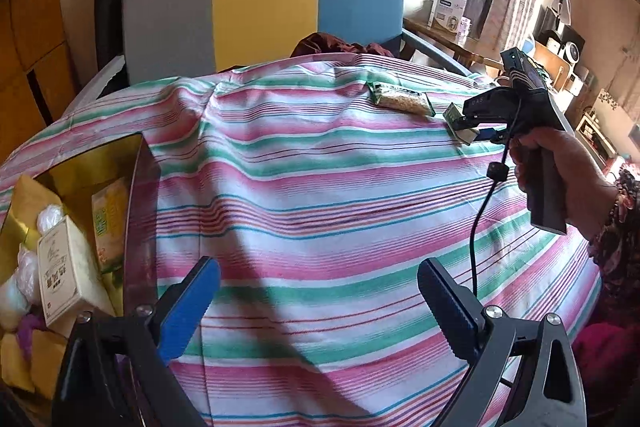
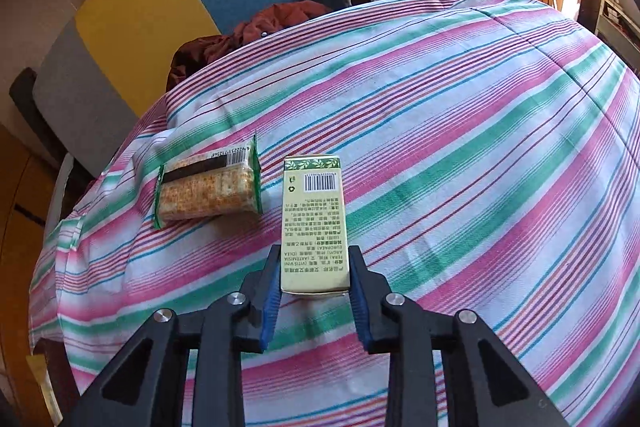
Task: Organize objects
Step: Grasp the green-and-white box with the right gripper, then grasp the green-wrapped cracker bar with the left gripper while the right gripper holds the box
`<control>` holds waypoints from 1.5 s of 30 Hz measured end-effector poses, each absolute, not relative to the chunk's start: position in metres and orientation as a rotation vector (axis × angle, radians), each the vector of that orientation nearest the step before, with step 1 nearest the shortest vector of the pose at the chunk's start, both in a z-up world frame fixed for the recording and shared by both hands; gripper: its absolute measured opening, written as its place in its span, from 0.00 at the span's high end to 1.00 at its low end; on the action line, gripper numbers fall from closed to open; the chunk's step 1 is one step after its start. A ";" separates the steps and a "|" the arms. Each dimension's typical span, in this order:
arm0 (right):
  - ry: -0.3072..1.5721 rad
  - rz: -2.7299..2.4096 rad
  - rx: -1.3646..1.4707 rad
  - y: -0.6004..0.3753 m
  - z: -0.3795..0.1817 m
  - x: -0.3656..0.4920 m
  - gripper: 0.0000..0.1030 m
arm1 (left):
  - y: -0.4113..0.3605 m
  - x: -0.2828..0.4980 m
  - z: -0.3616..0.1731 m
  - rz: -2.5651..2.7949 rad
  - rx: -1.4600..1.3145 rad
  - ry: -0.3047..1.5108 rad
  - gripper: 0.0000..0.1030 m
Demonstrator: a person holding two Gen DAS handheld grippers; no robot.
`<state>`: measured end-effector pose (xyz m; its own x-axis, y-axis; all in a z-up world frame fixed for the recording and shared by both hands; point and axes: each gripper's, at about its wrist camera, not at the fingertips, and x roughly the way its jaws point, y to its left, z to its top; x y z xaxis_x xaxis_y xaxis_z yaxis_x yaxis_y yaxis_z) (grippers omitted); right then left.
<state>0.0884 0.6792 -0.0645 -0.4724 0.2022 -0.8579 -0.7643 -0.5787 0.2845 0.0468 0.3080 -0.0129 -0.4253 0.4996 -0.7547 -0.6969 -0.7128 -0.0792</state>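
Right claw (image 2: 314, 281) grips the pale green carton (image 2: 314, 223) between its pads, cracker packet (image 2: 208, 189) just left.

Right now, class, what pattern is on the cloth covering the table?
Pink, green and white stripes on the cloth, clearest in the right wrist view.

2 tools (image 1: 316, 307) (image 2: 314, 291); 1 cracker pkt (image 2: 208, 187); 1 green carton (image 2: 314, 223); 1 gold box (image 1: 100, 163); 1 chair (image 1: 264, 7).
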 end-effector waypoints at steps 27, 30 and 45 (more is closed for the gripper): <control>0.921 2.157 -0.993 0.697 -0.035 0.154 0.71 | 0.610 -0.082 -0.049 2.068 -1.321 0.086 0.00; 0.940 2.164 -0.970 0.698 -0.033 0.156 0.71 | 0.626 -0.095 -0.053 2.082 -1.412 -0.005 0.00; 1.017 2.172 -0.916 0.694 -0.028 0.162 0.71 | 0.611 -0.092 -0.064 2.096 -1.449 0.347 0.34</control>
